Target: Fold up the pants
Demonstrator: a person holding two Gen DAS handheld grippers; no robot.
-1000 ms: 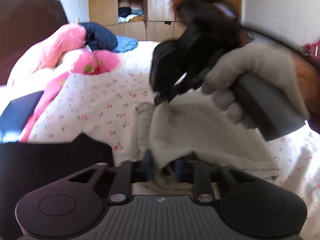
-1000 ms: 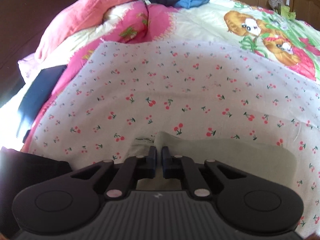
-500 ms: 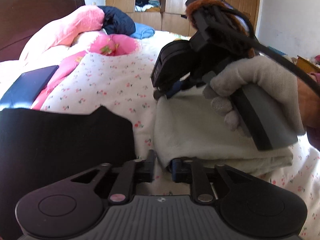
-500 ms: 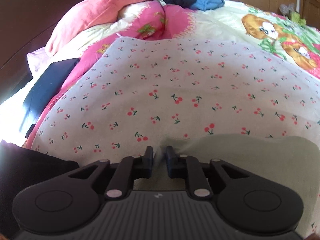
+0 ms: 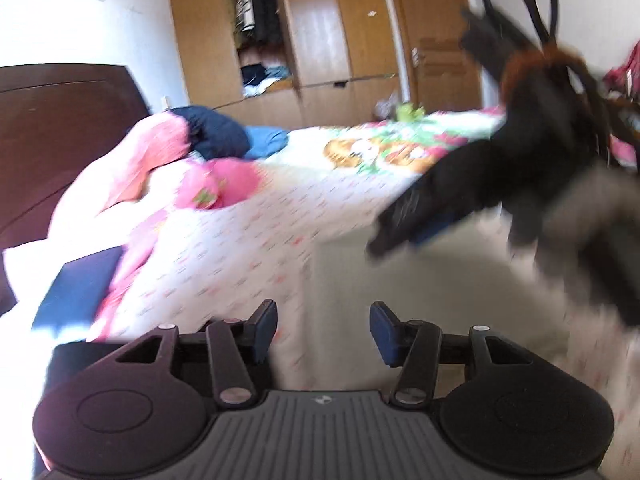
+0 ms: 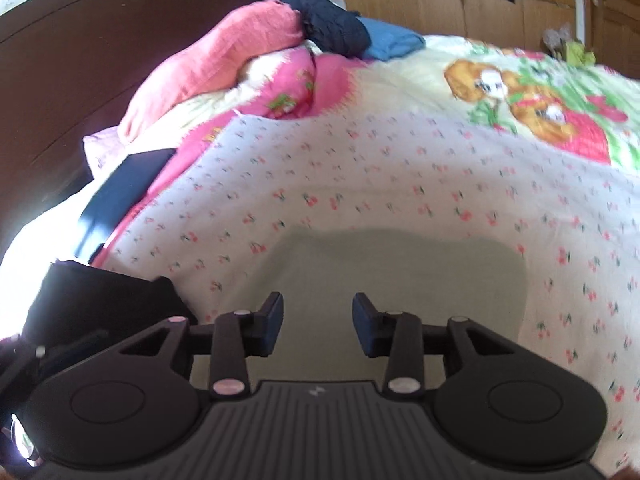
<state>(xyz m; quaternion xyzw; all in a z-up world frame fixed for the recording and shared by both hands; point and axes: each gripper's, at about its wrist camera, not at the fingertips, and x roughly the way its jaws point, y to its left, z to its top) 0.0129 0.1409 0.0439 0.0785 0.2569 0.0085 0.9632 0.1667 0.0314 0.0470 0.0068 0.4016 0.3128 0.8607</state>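
Both grippers have just let go of the pants. A moment ago the left gripper (image 5: 323,330) and the right gripper (image 6: 318,326) were each pressed together on an edge of the pale cloth; now the jaws of both are opening, and nothing is between them. The pads stand apart above the fabric, not touching it.

The pants (image 6: 400,276) lie as a folded, pale greenish-beige bundle on the cherry-print sheet (image 6: 360,168), directly in front of the right gripper and flat on the bed. In the left wrist view the same bundle (image 5: 420,280) is below and to the right of the left gripper, and the right gripper with its gloved hand (image 5: 592,216) is blurred above it, lifted away from the cloth where before it was down on it. In my judgement, this means the last fold was set down and released, so the folding looks finished or very near to it; what may remain is only smoothing.

Containers: the only one I can see is the wooden wardrobe (image 5: 256,40) at the far wall. Its open compartments hold dark hanging clothes above and a heap of mixed clothes below; what they are exactly I cannot tell. A black garment (image 6: 100,300) lies left of the pants, apart from them.
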